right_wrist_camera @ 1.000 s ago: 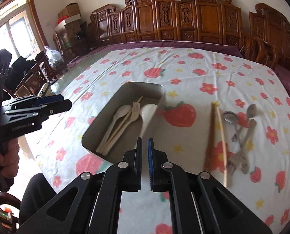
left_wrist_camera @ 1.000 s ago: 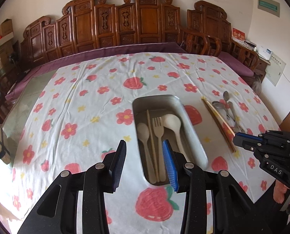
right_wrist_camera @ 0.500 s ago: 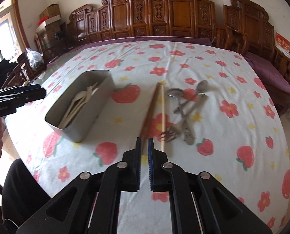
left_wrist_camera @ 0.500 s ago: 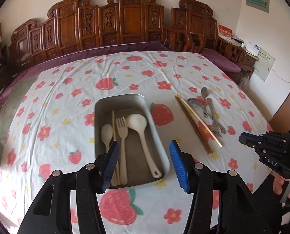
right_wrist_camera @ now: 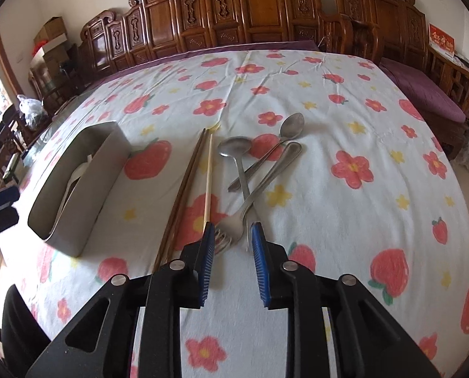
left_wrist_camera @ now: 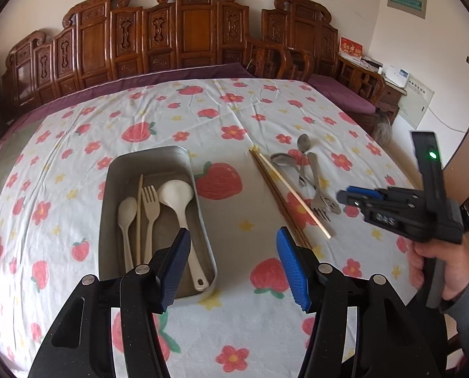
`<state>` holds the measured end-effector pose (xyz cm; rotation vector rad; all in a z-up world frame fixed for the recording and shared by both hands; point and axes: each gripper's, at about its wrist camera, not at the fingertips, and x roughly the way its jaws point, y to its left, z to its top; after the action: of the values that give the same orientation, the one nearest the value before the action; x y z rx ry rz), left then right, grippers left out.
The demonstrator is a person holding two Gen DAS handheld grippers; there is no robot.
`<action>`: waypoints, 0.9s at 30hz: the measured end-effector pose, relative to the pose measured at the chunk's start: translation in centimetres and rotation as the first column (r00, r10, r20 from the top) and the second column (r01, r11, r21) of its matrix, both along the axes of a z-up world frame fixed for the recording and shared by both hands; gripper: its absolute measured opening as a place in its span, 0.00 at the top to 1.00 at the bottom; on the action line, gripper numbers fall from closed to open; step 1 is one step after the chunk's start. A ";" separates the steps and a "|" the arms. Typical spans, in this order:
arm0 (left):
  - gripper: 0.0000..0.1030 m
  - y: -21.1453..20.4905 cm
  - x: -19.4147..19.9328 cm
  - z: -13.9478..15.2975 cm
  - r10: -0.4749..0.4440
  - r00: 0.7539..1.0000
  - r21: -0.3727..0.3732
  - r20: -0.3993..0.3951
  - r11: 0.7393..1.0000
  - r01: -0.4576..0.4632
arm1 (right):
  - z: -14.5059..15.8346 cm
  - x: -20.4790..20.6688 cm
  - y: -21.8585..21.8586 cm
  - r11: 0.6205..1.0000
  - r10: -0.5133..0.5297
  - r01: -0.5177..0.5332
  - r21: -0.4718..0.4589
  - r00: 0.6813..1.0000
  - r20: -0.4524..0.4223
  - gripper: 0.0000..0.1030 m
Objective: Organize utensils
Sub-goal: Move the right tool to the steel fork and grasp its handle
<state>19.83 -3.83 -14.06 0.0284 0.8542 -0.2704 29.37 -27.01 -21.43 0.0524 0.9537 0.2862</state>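
Note:
A grey metal tray [left_wrist_camera: 114, 170] [right_wrist_camera: 89, 189] on the strawberry cloth holds a cream spoon [left_wrist_camera: 125, 217], a cream fork [left_wrist_camera: 150, 208], a cream ladle [left_wrist_camera: 177, 198] and one pale chopstick. To its right lie brown chopsticks [right_wrist_camera: 184, 189], a pale chopstick [right_wrist_camera: 208, 176], two metal spoons [right_wrist_camera: 285, 138] and metal forks [right_wrist_camera: 256, 189]. My right gripper [right_wrist_camera: 232, 245] is open, its fingertips on either side of the fork tines. My left gripper [left_wrist_camera: 233, 261] is open and empty, above the cloth beside the tray's near right corner.
Carved wooden chairs [left_wrist_camera: 184, 31] line the table's far side. A purple cushioned bench [right_wrist_camera: 423, 94] stands at the right. Boxes and a bag [right_wrist_camera: 29, 107] sit at the far left. The table's near edge is just below both grippers.
My right gripper swung from over the tray to the loose metal utensils and opened around the fork tines. My left gripper drew back and right and opened wider.

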 end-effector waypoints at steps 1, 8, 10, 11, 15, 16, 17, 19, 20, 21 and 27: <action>0.47 -0.2 0.0 -0.1 -0.002 1.000 0.002 0.000 1.000 0.002 | -0.3 0.7 0.1 1.000 -0.003 0.003 0.009 1.000 -0.014 0.74; 0.47 -1.1 -0.4 -0.3 -0.019 1.000 0.000 -0.008 1.000 0.019 | -2.5 4.4 0.5 0.999 -0.032 0.033 0.005 0.996 -0.079 0.74; 0.47 -1.2 -0.4 -0.4 -0.024 1.000 0.001 -0.009 1.000 0.024 | -3.1 4.9 0.6 0.999 -0.039 0.038 -0.011 0.995 -0.092 0.74; 0.47 -1.2 -0.5 -0.4 -0.025 1.000 0.002 -0.009 1.000 0.025 | -3.3 5.2 0.8 0.999 -0.039 0.037 -0.019 0.995 -0.097 0.74; 0.47 -1.2 -0.4 -0.6 -0.025 1.000 0.004 -0.011 1.000 0.025 | -3.4 5.5 1.0 0.999 -0.039 0.036 -0.031 0.995 -0.092 0.75; 0.47 -1.2 -0.4 -0.7 -0.024 1.000 0.004 -0.013 1.000 0.024 | -3.4 5.5 1.0 0.999 -0.041 0.038 -0.037 0.995 -0.091 0.77; 0.47 -1.1 -0.4 -0.7 -0.023 1.000 0.004 -0.014 1.000 0.023 | -3.4 5.5 1.1 0.998 -0.049 0.044 -0.054 0.995 -0.089 0.81; 0.47 -1.2 -0.3 -0.9 -0.022 1.000 0.003 -0.018 1.000 0.022 | -3.3 5.5 1.0 0.997 -0.051 0.046 -0.055 0.995 -0.091 0.81; 0.47 -1.2 -0.3 -0.9 -0.022 1.000 0.002 -0.018 1.000 0.022 | -3.3 5.5 1.1 0.997 -0.051 0.046 -0.060 0.995 -0.090 0.82; 0.47 -1.3 -0.4 -0.9 -0.024 1.000 0.003 -0.019 1.000 0.024 | -3.3 5.4 1.0 0.997 -0.056 0.050 -0.066 0.994 -0.089 0.83; 0.47 -1.8 -0.6 -0.9 -0.035 0.999 0.013 -0.015 0.999 0.035 | -3.2 4.6 0.8 0.996 -0.050 0.043 -0.077 0.994 -0.094 0.88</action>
<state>19.22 -5.58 -15.00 0.0542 0.8705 -0.2983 33.98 -26.17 -24.58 0.0202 1.0568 0.2060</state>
